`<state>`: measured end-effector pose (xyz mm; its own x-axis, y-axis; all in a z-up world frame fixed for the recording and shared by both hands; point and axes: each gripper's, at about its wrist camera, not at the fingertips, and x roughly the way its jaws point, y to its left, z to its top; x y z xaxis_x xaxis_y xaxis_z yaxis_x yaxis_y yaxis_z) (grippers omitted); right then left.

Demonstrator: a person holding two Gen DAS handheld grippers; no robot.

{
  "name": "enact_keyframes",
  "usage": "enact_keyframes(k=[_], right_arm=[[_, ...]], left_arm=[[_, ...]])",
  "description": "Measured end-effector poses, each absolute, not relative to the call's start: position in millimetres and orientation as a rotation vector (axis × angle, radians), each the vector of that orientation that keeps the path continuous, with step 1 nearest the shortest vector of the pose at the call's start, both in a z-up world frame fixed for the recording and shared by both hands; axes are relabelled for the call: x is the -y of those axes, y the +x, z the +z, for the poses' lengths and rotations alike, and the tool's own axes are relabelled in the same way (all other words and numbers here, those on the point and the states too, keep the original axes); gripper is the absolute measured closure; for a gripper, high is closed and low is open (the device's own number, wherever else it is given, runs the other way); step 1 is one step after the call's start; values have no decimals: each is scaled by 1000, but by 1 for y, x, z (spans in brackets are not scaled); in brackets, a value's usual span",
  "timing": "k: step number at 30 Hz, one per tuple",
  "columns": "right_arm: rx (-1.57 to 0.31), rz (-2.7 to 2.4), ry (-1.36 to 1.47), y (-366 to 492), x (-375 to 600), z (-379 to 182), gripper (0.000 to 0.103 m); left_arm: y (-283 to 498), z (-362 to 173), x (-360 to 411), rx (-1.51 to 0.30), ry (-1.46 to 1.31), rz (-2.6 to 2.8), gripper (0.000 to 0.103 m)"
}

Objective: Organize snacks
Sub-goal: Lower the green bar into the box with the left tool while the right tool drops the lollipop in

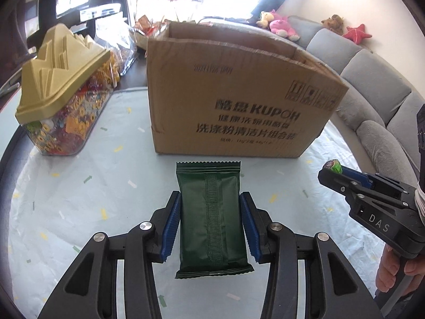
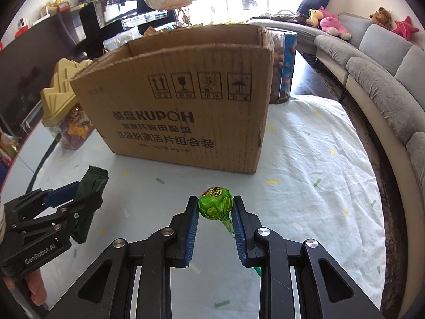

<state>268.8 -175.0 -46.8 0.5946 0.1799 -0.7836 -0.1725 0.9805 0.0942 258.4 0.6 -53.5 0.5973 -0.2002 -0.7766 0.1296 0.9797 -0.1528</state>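
Left gripper (image 1: pixel 209 226) is closed on the dark green snack packet (image 1: pixel 211 218), pads pinching its long sides, packet held w/ back seam up, clear of the surface (image 1: pixel 79 199). Right gripper (image 2: pixel 215 210) is clamped on the green lollipop (image 2: pixel 215 203) head, stick trailing back btwn the fingers. Cardboard box (image 1: pixel 239 101) stands straight ahead of both, top open, prob. the drop spot, so both items are held raised and pointed toward it. Lidded candy jar (image 1: pixel 61 106) sits ahead-left of the left gripper; another snack tub (image 2: pixel 283 66) just behind the box's right end.
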Motion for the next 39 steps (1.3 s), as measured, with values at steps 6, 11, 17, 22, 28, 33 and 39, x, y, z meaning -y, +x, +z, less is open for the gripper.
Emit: enact_keyframes(k=[6,11,17,22,28,33,39], right_arm=[[-851,215,26,261,177,-26,76],[-800,220,35,256,179,-7,76],[-744,226,42,252,178,15,76],[-698,236,46,251,178,31,76],[-644,237,45,257,178,51,76],[-617,254,26,270,173,66,76],[-594,258,3,289,166,85,76]], left_arm=[[252,-31,1,-852,-75,-208,59],[246,-11,3,-800,-66,-218,59],[246,11,3,-739,-58,-224,59],[248,30,3,-688,-50,-227,59],[254,51,5,-632,-23,-224,59],[265,67,3,-606,-17,-222,59],[282,86,1,-578,0,-204,59]])
